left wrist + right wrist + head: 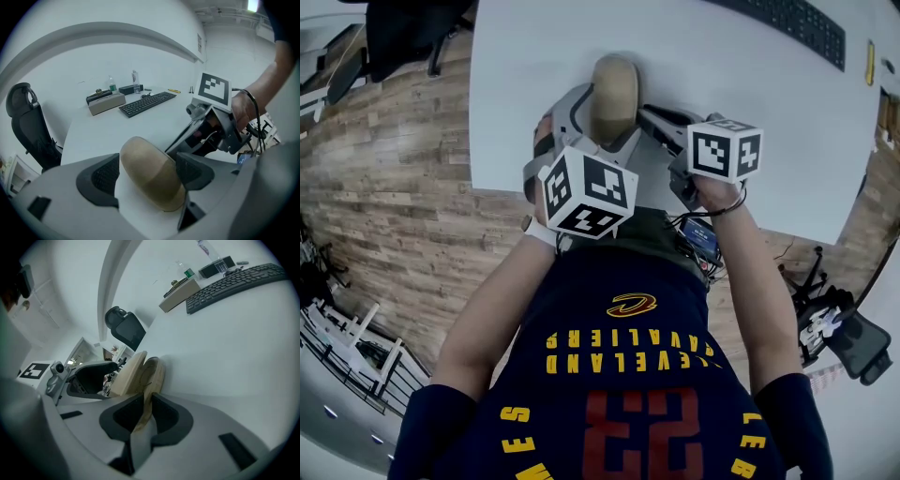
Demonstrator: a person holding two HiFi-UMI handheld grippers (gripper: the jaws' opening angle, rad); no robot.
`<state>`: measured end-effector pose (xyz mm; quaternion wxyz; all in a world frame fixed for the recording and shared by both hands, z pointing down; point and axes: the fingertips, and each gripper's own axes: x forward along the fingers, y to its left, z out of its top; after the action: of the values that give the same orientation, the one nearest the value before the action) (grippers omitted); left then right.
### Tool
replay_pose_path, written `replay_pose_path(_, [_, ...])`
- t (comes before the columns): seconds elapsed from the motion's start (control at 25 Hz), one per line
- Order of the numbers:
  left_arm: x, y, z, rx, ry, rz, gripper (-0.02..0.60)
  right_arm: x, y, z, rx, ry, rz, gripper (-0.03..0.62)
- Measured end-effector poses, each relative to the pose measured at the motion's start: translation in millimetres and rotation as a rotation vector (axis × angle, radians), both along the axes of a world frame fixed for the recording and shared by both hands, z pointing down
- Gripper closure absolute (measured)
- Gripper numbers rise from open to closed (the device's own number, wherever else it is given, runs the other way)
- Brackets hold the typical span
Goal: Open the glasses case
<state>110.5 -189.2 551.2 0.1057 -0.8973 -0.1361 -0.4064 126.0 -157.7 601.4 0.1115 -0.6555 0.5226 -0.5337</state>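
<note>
The left gripper [147, 174] clamps a tan glasses case [150, 161] lying on the white table [108, 129], with a keyboard [147, 103] behind.

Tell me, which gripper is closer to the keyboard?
Right. The right gripper pinches the case on the side toward the keyboard; the left gripper holds the case from the farther side.

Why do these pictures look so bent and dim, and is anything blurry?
Head view: a fisheye lens bows the table edges, and the light is even but dim. Left gripper view: a dark round border, the far keyboard curves, and the close glasses case looks soft. Right gripper view: the same curving, the whole scene tilts, and shadows are faint.
</note>
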Motion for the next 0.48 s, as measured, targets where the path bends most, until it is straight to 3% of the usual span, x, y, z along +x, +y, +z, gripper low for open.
replay_pose_path(0.48, [-9,-19,-18,-0.025,0.026,-0.051,0.210,-3,0,0,-0.010,-0.014,-0.012,0.533])
